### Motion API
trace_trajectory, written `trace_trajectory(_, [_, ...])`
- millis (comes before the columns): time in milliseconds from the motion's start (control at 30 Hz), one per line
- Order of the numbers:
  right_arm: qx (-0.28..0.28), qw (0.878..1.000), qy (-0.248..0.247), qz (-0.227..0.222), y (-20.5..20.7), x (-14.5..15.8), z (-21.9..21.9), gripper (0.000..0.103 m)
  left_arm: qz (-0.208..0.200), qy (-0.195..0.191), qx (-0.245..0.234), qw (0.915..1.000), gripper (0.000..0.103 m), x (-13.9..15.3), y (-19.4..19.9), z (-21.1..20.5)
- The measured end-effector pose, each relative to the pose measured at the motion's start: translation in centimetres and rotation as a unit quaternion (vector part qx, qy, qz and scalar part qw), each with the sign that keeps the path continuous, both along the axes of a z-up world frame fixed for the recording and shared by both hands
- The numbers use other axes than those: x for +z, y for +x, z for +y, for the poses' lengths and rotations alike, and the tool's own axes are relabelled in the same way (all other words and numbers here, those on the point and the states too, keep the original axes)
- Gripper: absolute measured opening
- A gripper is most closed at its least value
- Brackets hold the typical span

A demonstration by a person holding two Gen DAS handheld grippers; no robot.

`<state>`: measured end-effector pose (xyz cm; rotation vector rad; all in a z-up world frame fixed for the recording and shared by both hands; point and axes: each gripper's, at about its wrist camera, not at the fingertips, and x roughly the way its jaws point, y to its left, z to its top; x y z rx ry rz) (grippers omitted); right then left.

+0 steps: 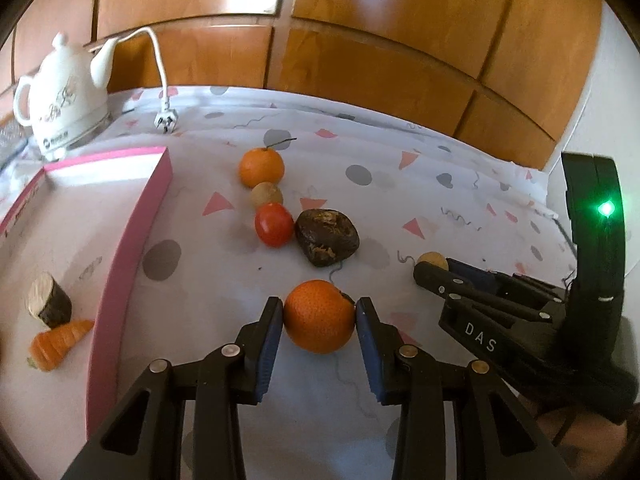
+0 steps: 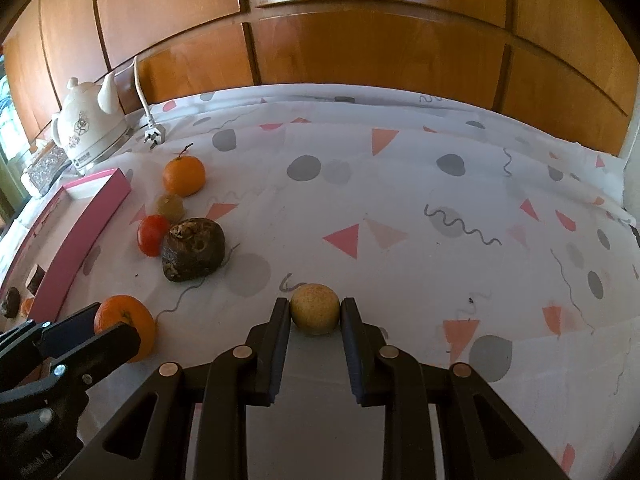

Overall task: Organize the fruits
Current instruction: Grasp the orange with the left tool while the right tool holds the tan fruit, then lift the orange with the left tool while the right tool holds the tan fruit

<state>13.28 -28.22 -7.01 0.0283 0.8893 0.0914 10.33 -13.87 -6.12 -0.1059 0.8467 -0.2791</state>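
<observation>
Left wrist view: right tongs read "DAS".

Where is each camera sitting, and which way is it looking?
Left wrist: rides on the left hand-held gripper, looking forward along its fingers at the orange gripped between them; the right hand-held gripper shows at the right.
Right wrist: rides on the right hand-held gripper, looking forward at the small tan fruit between its fingers; the left one shows at lower left.
Both show: the teapot, pink box, tomato and patterned tablecloth.
</observation>
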Motion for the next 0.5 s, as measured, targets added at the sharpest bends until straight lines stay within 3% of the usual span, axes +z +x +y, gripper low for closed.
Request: trace_trajectory(500, [-0.007,1.0,-0.006,0.006,0.3,-0.2,0.2,0.026,0.03,-0.018,0.024,0.9991,0.039,-1.4,2.2,-0.3])
